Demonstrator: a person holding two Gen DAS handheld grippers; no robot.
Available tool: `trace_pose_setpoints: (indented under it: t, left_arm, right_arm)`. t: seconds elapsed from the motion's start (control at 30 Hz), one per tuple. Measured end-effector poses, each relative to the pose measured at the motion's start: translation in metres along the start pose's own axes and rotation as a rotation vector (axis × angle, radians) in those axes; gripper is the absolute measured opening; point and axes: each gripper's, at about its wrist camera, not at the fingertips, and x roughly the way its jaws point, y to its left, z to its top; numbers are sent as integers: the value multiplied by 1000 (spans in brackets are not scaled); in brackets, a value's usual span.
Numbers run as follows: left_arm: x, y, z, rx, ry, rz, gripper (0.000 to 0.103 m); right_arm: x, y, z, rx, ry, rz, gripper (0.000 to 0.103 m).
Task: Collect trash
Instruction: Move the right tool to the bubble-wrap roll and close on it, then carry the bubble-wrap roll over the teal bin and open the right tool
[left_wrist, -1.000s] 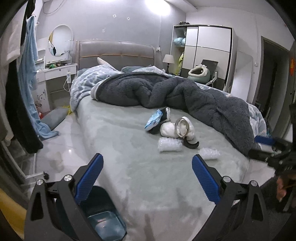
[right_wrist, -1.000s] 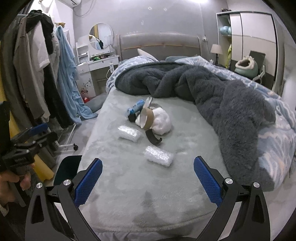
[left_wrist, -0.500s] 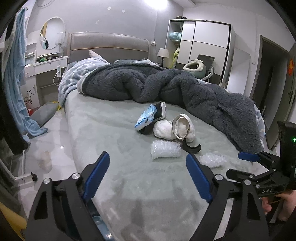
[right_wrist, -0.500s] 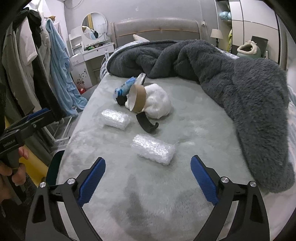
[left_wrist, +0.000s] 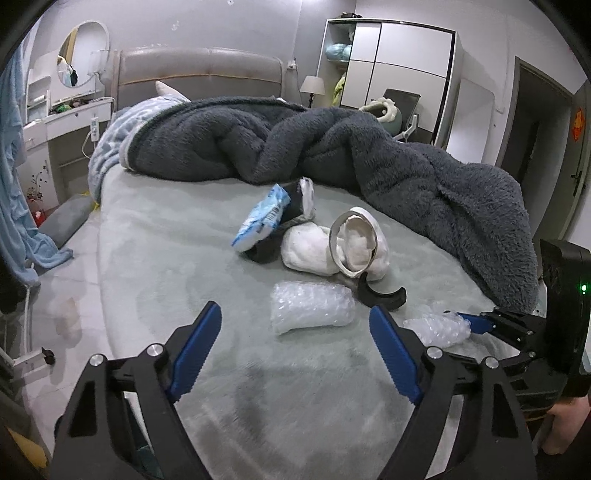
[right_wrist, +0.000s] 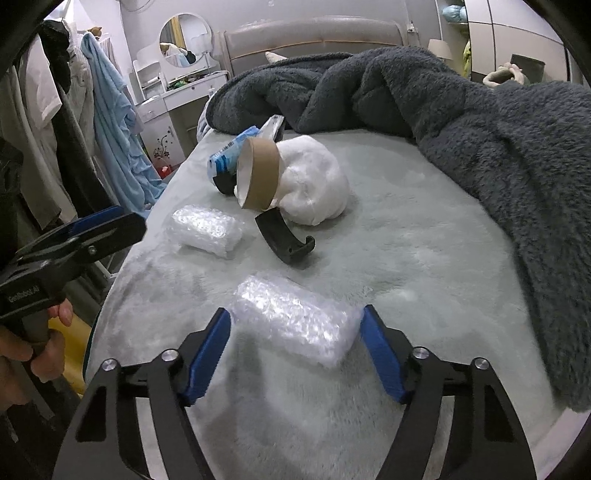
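Trash lies scattered across a pale grey-green plush bedspread (right_wrist: 406, 229) beside a heaped dark grey fleece blanket (right_wrist: 498, 140). The right gripper (right_wrist: 295, 350) sits low over the bed's near edge, its blue-padded fingers (right_wrist: 208, 354) spread wide on either side of a clear bubble-wrap bundle (right_wrist: 295, 321); the right pad is at the bundle's end, the left one just short of it, and nothing is clamped. The left gripper (left_wrist: 295, 347) hovers with its jaws equally wide apart and empty, aimed at a second clear bubble-wrap roll (left_wrist: 312, 306) lying a little ahead of its tips. Between the two bundles rests a curved black plastic hook (right_wrist: 284, 236). Behind it stands a brown cardboard tape core (right_wrist: 258, 171), leaning on a white fluffy wad (right_wrist: 317, 184), with a blue-and-white plastic packet (left_wrist: 262, 218) next to them. Bare bedspread stretches toward the left edge of the mattress, where the white tiled floor (left_wrist: 62, 295) begins; the blanket closes off the right side.
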Motion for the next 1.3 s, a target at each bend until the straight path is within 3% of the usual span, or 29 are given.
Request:
trace_pose_setpoints:
  t: [0.33, 0.57, 0.7, 0.87, 1.03, 1.3]
  left_arm:
    - [30, -9, 4, 8, 40, -32, 79]
    - [45, -14, 7, 31, 64, -4, 79]
    - [52, -16, 7, 62, 82, 28, 75]
    - [60, -16, 7, 71, 108, 16, 70]
    - [58, -10, 7, 49, 117, -12, 64]
    - [25, 20, 10, 10, 47, 18, 63]
  right_arm:
    - [-12, -9, 10, 4, -35, 16, 62]
    - [-29, -22, 25, 16, -74, 36, 62]
    - [-38, -24, 37, 10, -105, 55, 62]
    - [-40, -24, 55, 7, -136, 90, 62]
    - [-36, -16, 68, -15, -147, 106, 62]
    - [-28, 22, 86, -67, -158, 149, 62]
